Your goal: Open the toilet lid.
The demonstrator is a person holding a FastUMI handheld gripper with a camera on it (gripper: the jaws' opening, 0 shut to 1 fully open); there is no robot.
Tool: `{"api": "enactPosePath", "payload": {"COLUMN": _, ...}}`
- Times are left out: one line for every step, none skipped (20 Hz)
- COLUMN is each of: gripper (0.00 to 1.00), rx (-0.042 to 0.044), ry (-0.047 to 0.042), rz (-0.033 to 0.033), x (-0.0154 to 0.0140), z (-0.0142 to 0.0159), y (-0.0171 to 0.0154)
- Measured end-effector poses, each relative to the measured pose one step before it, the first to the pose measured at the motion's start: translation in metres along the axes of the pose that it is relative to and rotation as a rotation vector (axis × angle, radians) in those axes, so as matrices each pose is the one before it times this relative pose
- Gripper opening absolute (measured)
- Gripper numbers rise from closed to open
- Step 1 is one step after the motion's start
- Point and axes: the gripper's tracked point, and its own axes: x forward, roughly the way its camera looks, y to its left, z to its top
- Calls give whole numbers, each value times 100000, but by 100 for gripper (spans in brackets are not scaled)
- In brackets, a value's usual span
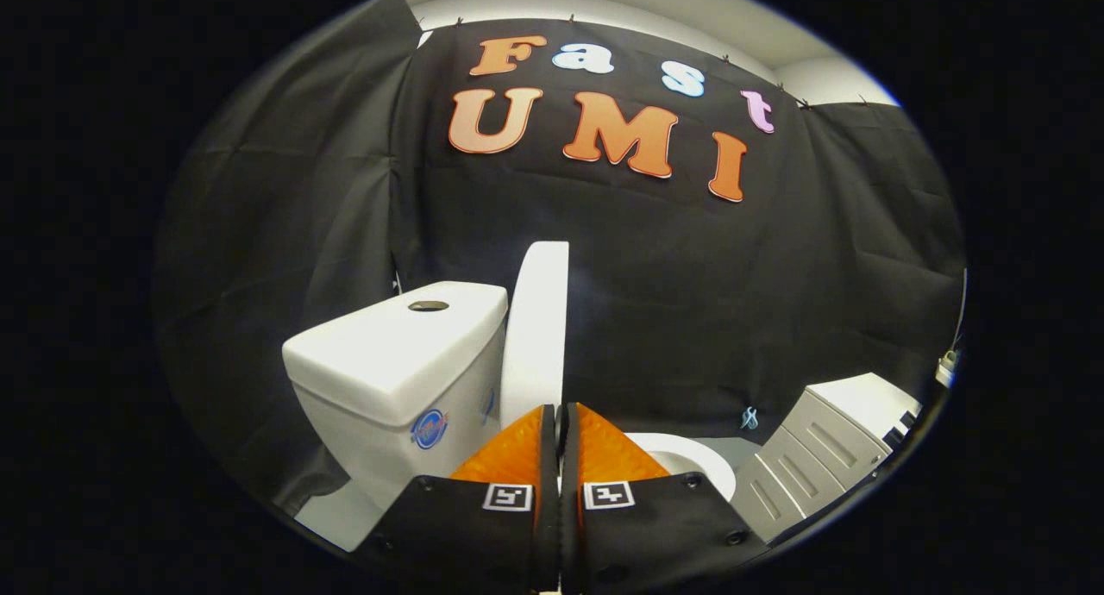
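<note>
The light is soft and even, and it seems to come from above. The white tank [405, 353] is bright on its top and a bit gray on its front. The raised lid [536, 336] glows white with soft, fuzzy edges. The black cloth wall [690, 302] soaks up light and looks dim, with faint folds. Straight lines bend near the rim, like the cabinet [828, 444] at 4 o'clock. The gripper [561, 418] at 6 o'clock, its fingers pressed together, looks sharp. No strong glare shows.
</note>
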Motion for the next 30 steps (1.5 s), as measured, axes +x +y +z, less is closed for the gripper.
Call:
{"api": "enactPosePath", "payload": {"gripper": 8, "rx": 136, "ry": -88, "rz": 1428, "x": 80, "z": 45, "y": 644}}
{"api": "enactPosePath", "payload": {"gripper": 8, "rx": -766, "ry": -62, "rz": 1075, "x": -81, "z": 42, "y": 680}}
{"api": "enactPosePath", "payload": {"gripper": 9, "rx": -1198, "ry": -243, "rz": 775, "x": 105, "z": 63, "y": 519}}
{"api": "enactPosePath", "payload": {"gripper": 8, "rx": -752, "ry": -83, "rz": 661, "x": 32, "z": 26, "y": 489}}
{"api": "enactPosePath", "payload": {"gripper": 8, "rx": 140, "ry": 139, "rz": 523, "x": 96, "z": -146, "y": 436}}
{"api": "enactPosePath", "payload": {"gripper": 8, "rx": 342, "ry": 71, "rz": -24, "x": -147, "z": -53, "y": 178}}
{"api": "enactPosePath", "payload": {"gripper": 8, "rx": 29, "ry": -152, "rz": -46, "x": -14, "z": 66, "y": 98}}
{"api": "enactPosePath", "payload": {"gripper": 8, "rx": -152, "ry": -16, "rz": 151, "x": -97, "z": -8, "y": 163}}
{"api": "enactPosePath", "payload": {"gripper": 8, "rx": 72, "ry": 26, "rz": 244, "x": 207, "z": 13, "y": 216}}
{"api": "enactPosePath", "payload": {"gripper": 8, "rx": 46, "ry": 25, "rz": 376, "x": -155, "z": -96, "y": 263}}
{"api": "enactPosePath", "payload": {"gripper": 8, "rx": -240, "ry": 109, "rz": 290, "x": -58, "z": -34, "y": 302}}
{"api": "enactPosePath", "payload": {"gripper": 8, "rx": -1048, "ry": -228, "rz": -665, "x": 28, "z": 11, "y": 44}}
{"api": "enactPosePath", "payload": {"gripper": 8, "rx": -515, "ry": -63, "rz": -430, "x": 82, "z": 65, "y": -70}}
{"api": "enactPosePath", "payload": {"gripper": 8, "rx": -679, "ry": -151, "rz": -727, "x": 18, "z": -73, "y": 29}}
{"api": "enactPosePath", "payload": {"gripper": 8, "rx": -724, "ry": 198, "rz": -1006, "x": 52, "z": 25, "y": -220}}
{"api": "enactPosePath", "payload": {"gripper": 8, "rx": 928, "ry": 352, "rz": -598, "x": -115, "z": -82, "y": -312}}
{"api": "enactPosePath", "payload": {"gripper": 9, "rx": 2189, "ry": 244, "rz": 1547, "x": 209, "z": 204, "y": 139}}
{"api": "enactPosePath", "payload": {"gripper": 12, "rx": 2679, "ry": 45, "rz": 467, "x": -231, "z": 196, "y": -99}}
{"api": "enactPosePath", "payload": {"gripper": 18, "rx": 2285, "ry": -346, "rz": 1759, "x": 179, "z": 275, "y": 22}}
{"api": "enactPosePath", "payload": {"gripper": 24, "rx": 1624, "ry": -1343, "rz": 1854, "x": -99, "z": 561, "y": 132}}
{"api": "enactPosePath", "payload": {"gripper": 34, "rx": 500, "ry": -1422, "rz": -186, "x": -87, "z": 742, "y": -386}}
{"api": "enactPosePath", "payload": {"gripper": 44, "rx": 595, "ry": -1277, "rz": 439, "x": -265, "z": 398, "y": -469}}
{"api": "enactPosePath", "payload": {"gripper": 55, "rx": 1254, "ry": -21, "rz": 1689, "x": -221, "z": 210, "y": -58}}
{"api": "enactPosePath", "payload": {"gripper": 66, "rx": 2364, "ry": -137, "rz": 2228, "x": -31, "z": 143, "y": -31}}
{"api": "enactPosePath", "payload": {"gripper": 77, "rx": 2366, "ry": -220, "rz": 1583, "x": -183, "z": 258, "y": -391}}
{"api": "enactPosePath", "payload": {"gripper": 88, "rx": 1365, "ry": -1181, "rz": 767, "x": 72, "z": 398, "y": -657}}
{"api": "enactPosePath", "payload": {"gripper": 99, "rx": 846, "ry": -1465, "rz": 476, "x": -871, "z": 787, "y": -1117}}
{"api": "enactPosePath", "payload": {"gripper": 99, "rx": 429, "ry": -2134, "rz": -357, "x": -484, "z": 783, "y": -1430}}
{"api": "enactPosePath", "payload": {"gripper": 99, "rx": 387, "ry": -2758, "rz": -533, "x": -720, "z": 1150, "y": -1738}}
{"api": "enactPosePath", "payload": {"gripper": 99, "rx": 631, "ry": -2995, "rz": -523, "x": -594, "z": 1269, "y": -1829}}
